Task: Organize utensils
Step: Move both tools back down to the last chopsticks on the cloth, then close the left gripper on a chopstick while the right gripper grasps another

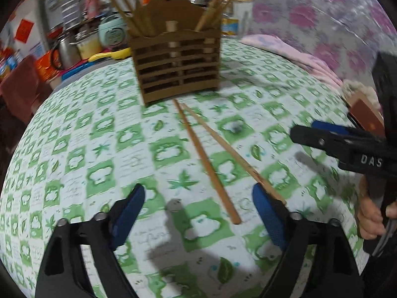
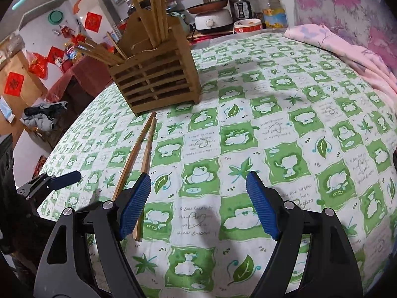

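Right gripper [image 2: 198, 198] jaws spread, two loose chopsticks [image 2: 139, 159] lying before wooden holder [image 2: 158, 82], green-checked tablecloth [image 2: 285, 124]

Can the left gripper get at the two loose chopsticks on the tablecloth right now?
Probably yes. The left gripper is open, and the two chopsticks lie flat just ahead with nothing over them.

A lived-in home, in its kitchen and eating corner. The desk [image 2: 285, 129] wears a green-and-white frog-print cloth, with a wooden chopstick holder [image 2: 153, 79] standing on it. Behind, at the top of the frame, crowd a rice cooker [image 2: 242, 0], a pan [image 2: 211, 6], a plastic bottle [image 2: 271, 7] and a bowl [image 2: 248, 26]. Red paper decorations [image 2: 93, 21] hang on the walls at upper left, and a pink floral cloth [image 2: 347, 47] lies at right.
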The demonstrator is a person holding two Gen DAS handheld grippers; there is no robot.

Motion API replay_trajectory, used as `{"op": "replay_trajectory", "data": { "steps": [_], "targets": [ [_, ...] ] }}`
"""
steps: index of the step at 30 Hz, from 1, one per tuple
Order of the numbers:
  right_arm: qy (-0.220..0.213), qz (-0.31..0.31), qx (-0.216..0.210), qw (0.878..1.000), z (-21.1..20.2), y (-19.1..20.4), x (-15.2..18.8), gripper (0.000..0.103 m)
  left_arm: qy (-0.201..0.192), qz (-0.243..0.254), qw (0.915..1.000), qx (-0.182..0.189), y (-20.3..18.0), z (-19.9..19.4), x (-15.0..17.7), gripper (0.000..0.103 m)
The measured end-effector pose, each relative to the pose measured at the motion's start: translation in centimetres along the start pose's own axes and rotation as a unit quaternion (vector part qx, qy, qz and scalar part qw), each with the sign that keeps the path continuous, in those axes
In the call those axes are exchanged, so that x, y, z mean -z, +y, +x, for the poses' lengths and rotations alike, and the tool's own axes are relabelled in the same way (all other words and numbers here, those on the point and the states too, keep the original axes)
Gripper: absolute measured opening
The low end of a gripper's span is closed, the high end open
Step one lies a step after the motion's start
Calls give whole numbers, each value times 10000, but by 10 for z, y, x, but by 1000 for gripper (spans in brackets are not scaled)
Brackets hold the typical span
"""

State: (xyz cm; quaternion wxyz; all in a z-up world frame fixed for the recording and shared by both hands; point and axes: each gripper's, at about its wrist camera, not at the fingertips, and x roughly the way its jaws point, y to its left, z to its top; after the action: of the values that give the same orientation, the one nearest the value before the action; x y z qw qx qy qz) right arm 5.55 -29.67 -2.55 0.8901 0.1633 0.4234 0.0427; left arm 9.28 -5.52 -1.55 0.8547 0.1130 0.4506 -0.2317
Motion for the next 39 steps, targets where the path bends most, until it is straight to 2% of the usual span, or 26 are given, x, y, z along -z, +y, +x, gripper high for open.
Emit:
{"op": "replay_trajectory", "data": {
  "steps": [3, 5, 6, 7, 8, 11, 13, 15, 23, 26, 27, 28, 35, 39],
  "targets": [
    [13, -76, 27, 10000, 1, 3, 1, 77, 136, 221, 9997, 10, -9, 7, 2, 69],
    [21, -82, 31, 10000, 1, 3, 1, 77, 254, 352, 9990, -33, -12, 14, 4, 57],
    [14, -78, 31, 10000, 1, 3, 1, 77, 315, 364, 9988, -82, -12, 17, 4, 48],
    [11, -74, 30, 10000, 1, 3, 1, 77, 386, 308, 9987, -90, -9, 20, 4, 45],
    [6, -68, 29, 10000, 1, 3, 1, 77, 383, 183, 9991, -63, -3, 19, 3, 44],
    [-4, -61, 21, 10000, 0, 3, 1, 77, 298, -351, 9981, -400, 24, 16, 0, 41],
    [2, -74, 17, 10000, 1, 3, 2, 77, 301, -770, 9961, -315, 44, 13, 1, 41],
    [4, -106, 9, 9999, 0, 4, 2, 77, 292, -950, 9948, -230, 52, 11, 0, 41],
    [21, -229, 30, 9997, 0, 8, 3, 77, 381, -342, 9986, -107, 24, 17, 0, 41],
    [46, -294, 48, 9995, 1, 10, 4, 77, 455, -282, 9985, -106, 21, 21, 2, 30],
    [52, -319, 55, 9995, 2, 11, 4, 77, 454, -290, 9985, -17, 21, 20, 2, 15],
    [52, -332, 60, 9994, 1, 12, 4, 77, 443, -306, 9986, 0, 22, 20, 2, 7],
    [65, -375, 62, 9993, 2, 13, 5, 77, 110, -721, 9972, -146, 42, 5, -1, 6],
    [89, -446, 67, 9989, 3, 15, 6, 77, 188, -929, 9954, -142, 51, 7, -2, 7]
  ]
}}
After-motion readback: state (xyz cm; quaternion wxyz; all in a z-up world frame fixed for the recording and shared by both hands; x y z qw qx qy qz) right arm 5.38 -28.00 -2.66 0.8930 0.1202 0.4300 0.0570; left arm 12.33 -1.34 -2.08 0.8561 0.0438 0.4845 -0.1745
